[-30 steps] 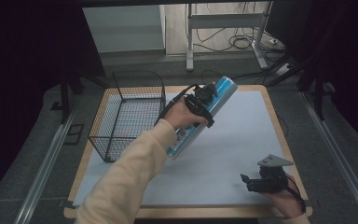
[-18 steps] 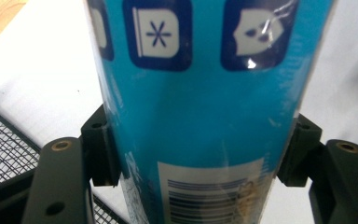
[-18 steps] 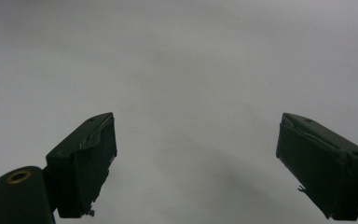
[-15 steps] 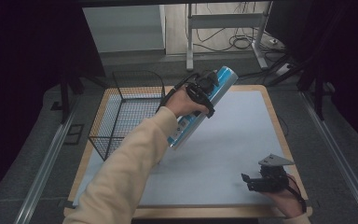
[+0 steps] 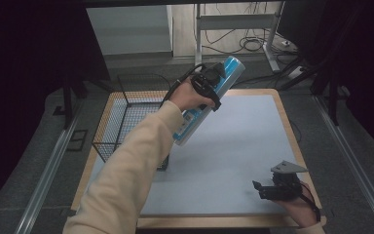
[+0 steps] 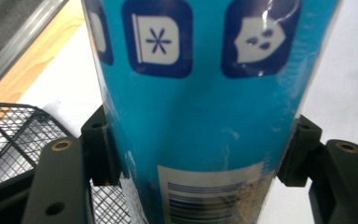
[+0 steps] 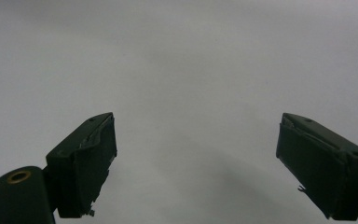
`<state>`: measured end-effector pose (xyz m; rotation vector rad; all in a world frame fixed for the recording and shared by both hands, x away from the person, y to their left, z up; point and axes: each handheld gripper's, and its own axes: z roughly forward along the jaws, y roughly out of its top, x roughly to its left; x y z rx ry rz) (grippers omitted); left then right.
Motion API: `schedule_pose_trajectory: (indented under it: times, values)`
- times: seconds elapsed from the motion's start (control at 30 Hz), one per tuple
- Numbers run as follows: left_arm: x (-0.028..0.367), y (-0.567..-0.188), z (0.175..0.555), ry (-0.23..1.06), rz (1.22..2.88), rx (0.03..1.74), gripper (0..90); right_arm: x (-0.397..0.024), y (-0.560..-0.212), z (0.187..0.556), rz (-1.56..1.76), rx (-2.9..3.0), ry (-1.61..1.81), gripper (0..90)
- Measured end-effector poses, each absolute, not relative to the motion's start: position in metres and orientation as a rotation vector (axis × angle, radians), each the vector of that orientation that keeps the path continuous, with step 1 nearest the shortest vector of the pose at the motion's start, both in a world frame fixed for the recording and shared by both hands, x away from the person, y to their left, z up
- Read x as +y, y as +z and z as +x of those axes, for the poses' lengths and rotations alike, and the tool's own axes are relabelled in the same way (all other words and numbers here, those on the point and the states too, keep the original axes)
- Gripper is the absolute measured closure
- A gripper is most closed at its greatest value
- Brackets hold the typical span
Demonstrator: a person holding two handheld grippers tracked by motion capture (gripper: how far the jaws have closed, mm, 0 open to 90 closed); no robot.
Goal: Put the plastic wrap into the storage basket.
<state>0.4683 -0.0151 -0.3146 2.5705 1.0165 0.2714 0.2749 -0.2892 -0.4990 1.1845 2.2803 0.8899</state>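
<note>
Covering the wooden table (image 5: 288,127), a grey mat (image 5: 243,146) lies under the left claw (image 5: 209,80) gripping a blue tube (image 5: 202,105); the right claw (image 5: 265,189) gapes empty near the front right corner, dark room around.

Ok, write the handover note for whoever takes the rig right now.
Left gripper: shut on the blue tube, held tilted in the air above the mat, just right of the wire basket.
Right gripper: open, holding nothing, low over the mat's near right corner.
Done: tube picked up.
Left: tube is not in the basket yet; probably carry it over and release it there.
</note>
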Motion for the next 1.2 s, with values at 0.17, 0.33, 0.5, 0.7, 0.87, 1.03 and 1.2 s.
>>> schedule_pose_trajectory:
  times: [0.17,0.33,0.5,0.7,0.87,1.03,1.2]
  values:
    - [-0.011,-0.311,0.471,0.26,2.568,1.027,31.6,-0.289,-0.499,0.275,1.183,2.282,0.885,12.3]
    - [0.0,-0.303,0.475,0.282,2.572,1.064,31.6,-0.29,-0.499,0.274,1.184,2.275,0.886,12.3]
    - [0.013,-0.296,0.477,0.301,2.574,1.084,31.6,-0.29,-0.499,0.275,1.187,2.274,0.886,12.3]
    - [0.032,-0.297,0.482,0.319,2.546,1.153,31.6,-0.29,-0.499,0.275,1.185,2.275,0.883,12.4]
    - [0.048,-0.301,0.486,0.339,2.543,1.188,31.6,-0.29,-0.499,0.275,1.183,2.275,0.881,12.3]
    - [0.064,-0.305,0.49,0.351,2.53,1.23,31.6,-0.29,-0.5,0.275,1.184,2.276,0.877,12.4]
    - [0.078,-0.311,0.492,0.364,2.525,1.268,31.6,-0.29,-0.5,0.275,1.184,2.274,0.88,12.3]
